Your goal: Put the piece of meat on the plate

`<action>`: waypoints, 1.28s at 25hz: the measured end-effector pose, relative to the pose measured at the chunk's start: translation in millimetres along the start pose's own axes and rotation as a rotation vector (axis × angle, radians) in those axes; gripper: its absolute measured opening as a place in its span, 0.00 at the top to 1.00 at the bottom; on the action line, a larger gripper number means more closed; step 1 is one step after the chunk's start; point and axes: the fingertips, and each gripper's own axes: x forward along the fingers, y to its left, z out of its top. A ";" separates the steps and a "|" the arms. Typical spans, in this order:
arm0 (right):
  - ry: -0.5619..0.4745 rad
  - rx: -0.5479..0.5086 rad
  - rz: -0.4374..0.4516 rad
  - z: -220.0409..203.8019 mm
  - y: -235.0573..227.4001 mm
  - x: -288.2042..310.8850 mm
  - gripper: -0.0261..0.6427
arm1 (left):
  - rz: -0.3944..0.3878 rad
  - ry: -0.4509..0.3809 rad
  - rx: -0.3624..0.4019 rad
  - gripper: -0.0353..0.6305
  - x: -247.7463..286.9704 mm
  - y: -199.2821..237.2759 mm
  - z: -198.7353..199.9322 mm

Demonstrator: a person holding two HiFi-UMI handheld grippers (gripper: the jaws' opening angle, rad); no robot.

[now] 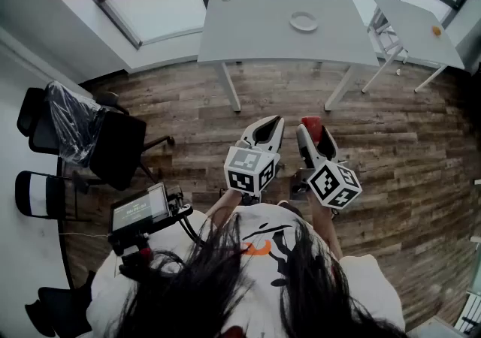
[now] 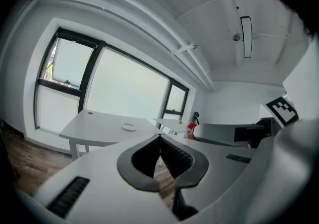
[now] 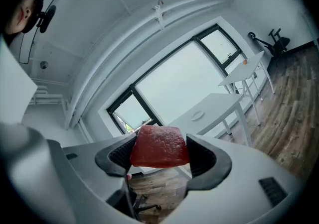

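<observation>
The right gripper (image 3: pixel 162 157) has its fingers clamped on the red, squarish chunk of meat (image 3: pixel 158 144), well short of the small round white plate (image 1: pixel 304 22) on the far grey worktop (image 1: pixel 248 32). The left gripper (image 2: pixel 160 137) has its fingers closed on nothing. Best to keep the squeeze steady and carry the meat level.

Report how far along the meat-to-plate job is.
Done: the right gripper has the meat picked up, jaws clamped on it. In hand: it is held over the floor, away from the table. Left: carry it over and set it on the plate, which looks bare. The left gripper is shut and empty.
</observation>
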 end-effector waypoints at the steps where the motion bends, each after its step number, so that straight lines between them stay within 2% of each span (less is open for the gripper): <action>1: 0.002 -0.002 0.000 0.6 -0.1 0.0 0.49 | -0.001 -0.001 -0.005 0.94 0.2 -0.5 0.9; 10: 0.001 0.043 0.015 -0.1 -3.2 3.2 0.49 | 0.003 -0.003 -0.014 0.94 1.5 2.3 0.0; 22: 0.007 0.028 0.005 -12.7 5.5 6.7 0.49 | -0.016 0.010 -0.003 0.94 -4.8 11.8 -6.2; 32: -0.022 0.042 -0.031 -29.4 31.2 35.5 0.49 | -0.043 0.032 0.005 0.94 -18.4 62.4 -3.5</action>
